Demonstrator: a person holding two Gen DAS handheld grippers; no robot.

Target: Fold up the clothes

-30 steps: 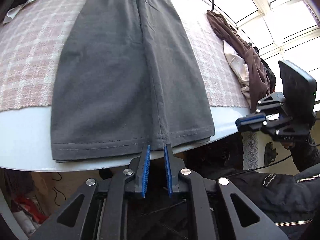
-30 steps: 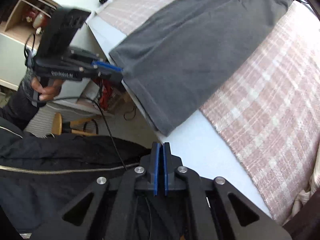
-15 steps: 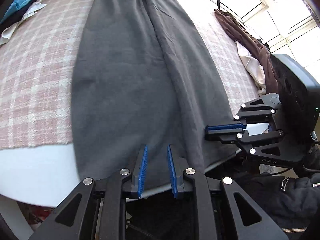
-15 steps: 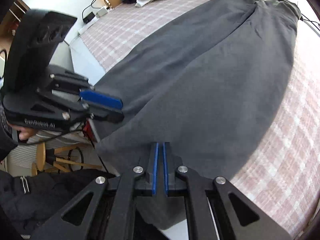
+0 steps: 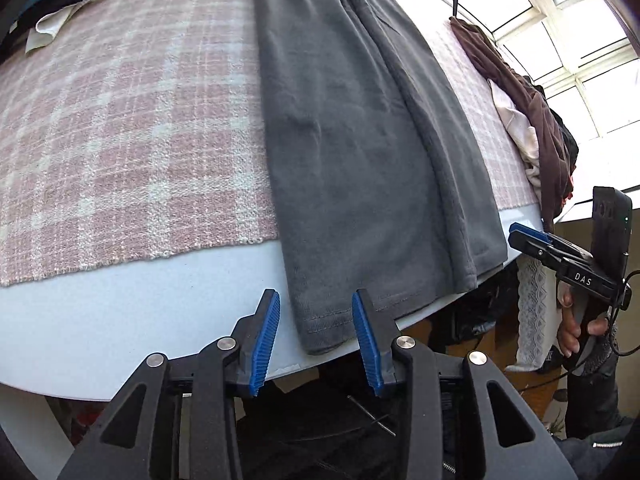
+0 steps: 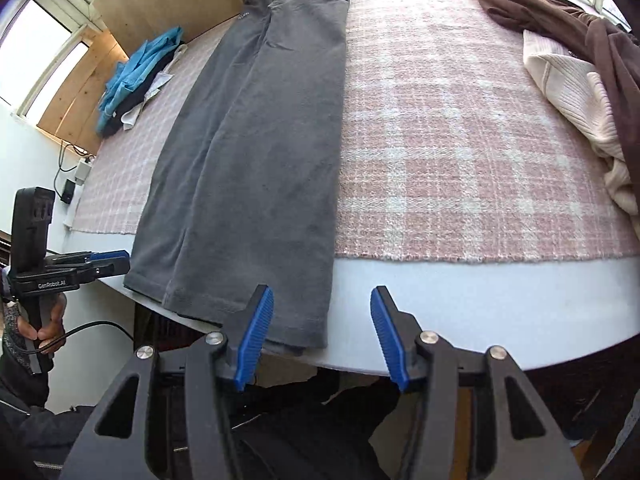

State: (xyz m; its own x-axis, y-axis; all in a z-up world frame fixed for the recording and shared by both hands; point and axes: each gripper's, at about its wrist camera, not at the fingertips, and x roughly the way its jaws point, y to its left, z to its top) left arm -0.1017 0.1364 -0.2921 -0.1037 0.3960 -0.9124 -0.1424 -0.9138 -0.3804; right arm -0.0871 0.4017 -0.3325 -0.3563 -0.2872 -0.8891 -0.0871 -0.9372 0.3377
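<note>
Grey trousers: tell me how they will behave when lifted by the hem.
The grey trousers look soft and floppy: they lie flat with slight creases, so they would likely sag between grip points. The hem droops over the table edge, suggesting limp cloth. The folded halves may slip apart.

Trousers (image 5: 360,152) lengthwise on a blanket (image 5: 120,128) on a table (image 5: 140,304)

Their hems overhang the blanket onto the table's near edge, between the 2 grippers: left (image 5: 316,340) at the left corner, right (image 6: 322,334) at the right. Clothes pile (image 6: 580,64) lies far right; another pile (image 6: 136,76) far left.
</note>
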